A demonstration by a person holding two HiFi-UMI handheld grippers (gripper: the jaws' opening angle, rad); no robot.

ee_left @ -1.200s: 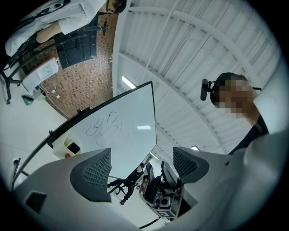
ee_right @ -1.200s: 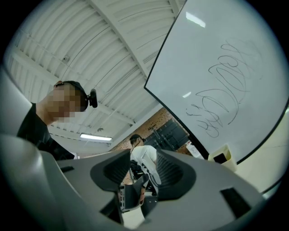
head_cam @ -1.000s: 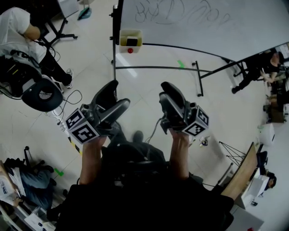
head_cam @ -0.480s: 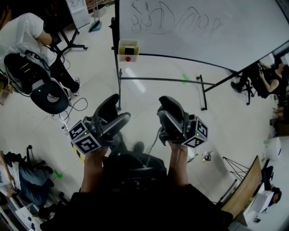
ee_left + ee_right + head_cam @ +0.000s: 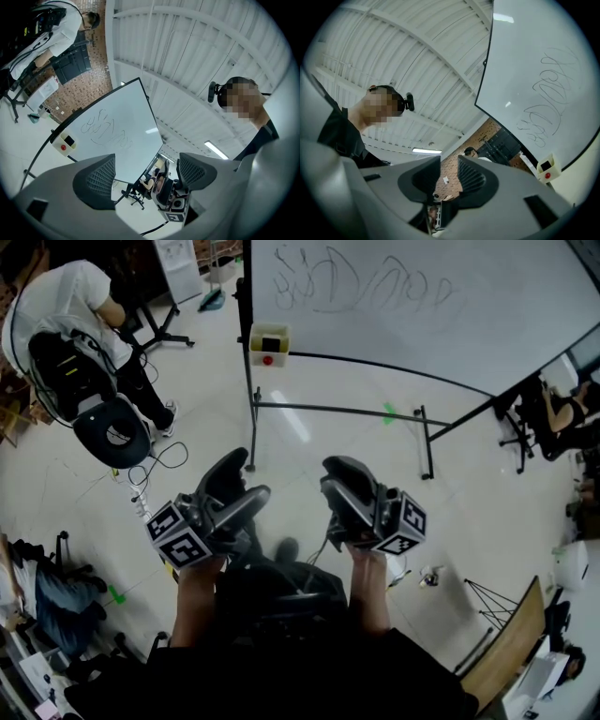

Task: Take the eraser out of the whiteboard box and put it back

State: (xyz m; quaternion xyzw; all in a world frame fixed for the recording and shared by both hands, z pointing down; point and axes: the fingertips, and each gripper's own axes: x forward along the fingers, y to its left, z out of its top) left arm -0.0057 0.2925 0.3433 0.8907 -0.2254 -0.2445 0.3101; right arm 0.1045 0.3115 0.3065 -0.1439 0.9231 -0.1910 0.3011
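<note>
L gripper (image 5: 146, 174) ribbed jaws apart, empty; R gripper (image 5: 449, 179) just closing (slim gap, nothing btwn).

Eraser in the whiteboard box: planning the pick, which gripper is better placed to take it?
Probably left: the left gripper is wide open, empty, slightly nearer the whiteboard box. The right gripper has just been closing on nothing.

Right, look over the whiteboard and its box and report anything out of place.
Nothing stands out. The box hangs at the lower left corner of the whiteboard with the dark eraser sitting in it; the board carries only marker scribbles.
</note>
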